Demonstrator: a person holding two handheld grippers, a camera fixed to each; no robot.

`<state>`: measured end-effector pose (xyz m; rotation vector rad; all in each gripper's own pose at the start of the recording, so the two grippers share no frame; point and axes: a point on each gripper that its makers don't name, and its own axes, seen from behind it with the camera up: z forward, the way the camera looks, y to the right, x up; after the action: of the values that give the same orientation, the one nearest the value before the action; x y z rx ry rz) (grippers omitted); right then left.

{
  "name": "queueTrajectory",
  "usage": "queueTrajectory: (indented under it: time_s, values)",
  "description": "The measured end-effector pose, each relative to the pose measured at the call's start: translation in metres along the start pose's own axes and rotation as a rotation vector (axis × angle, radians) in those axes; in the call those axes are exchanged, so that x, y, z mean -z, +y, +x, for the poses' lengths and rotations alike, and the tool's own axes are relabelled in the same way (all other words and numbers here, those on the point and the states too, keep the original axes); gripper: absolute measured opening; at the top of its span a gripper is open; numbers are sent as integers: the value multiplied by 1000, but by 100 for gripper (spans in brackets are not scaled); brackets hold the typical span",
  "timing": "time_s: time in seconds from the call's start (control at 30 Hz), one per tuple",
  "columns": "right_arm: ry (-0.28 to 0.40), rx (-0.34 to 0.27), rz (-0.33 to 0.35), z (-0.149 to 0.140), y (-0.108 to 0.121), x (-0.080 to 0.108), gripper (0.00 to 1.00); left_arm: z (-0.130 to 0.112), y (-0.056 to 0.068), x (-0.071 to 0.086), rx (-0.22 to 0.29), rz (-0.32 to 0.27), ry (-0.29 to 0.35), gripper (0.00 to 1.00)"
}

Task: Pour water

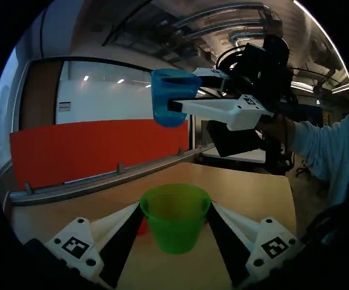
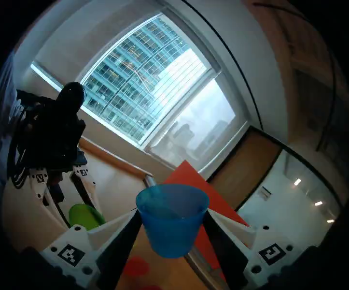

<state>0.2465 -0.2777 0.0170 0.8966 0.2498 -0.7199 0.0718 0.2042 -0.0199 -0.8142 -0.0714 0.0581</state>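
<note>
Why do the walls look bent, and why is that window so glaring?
Left gripper view: the fisheye lens bows the table edge and ceiling pipes; the room is dim, yet the green cup looks sharp. Right gripper view: daylight blows the window out white, leaving the blue cup in shade.

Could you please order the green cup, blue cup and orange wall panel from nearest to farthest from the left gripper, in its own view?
1. Green cup, between the left gripper fingers.
2. Blue cup, raised ahead in the right gripper.
3. Orange wall panel, beyond the table.
</note>
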Motion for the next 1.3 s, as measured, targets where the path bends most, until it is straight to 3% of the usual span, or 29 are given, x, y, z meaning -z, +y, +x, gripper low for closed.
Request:
queueTrajectory:
  time_s: [0.67, 0.97, 1.3]
  values:
    - [-10, 280, -20, 23, 4, -9, 88, 9, 5, -3, -2, -15, 12, 88]
    - [-26, 376, -35, 21, 9, -10, 88, 12, 7, -3, -6, -17, 13, 88]
    - [-34, 428, -62, 19, 18, -11, 88, 9, 9, -4, -15, -21, 2, 88]
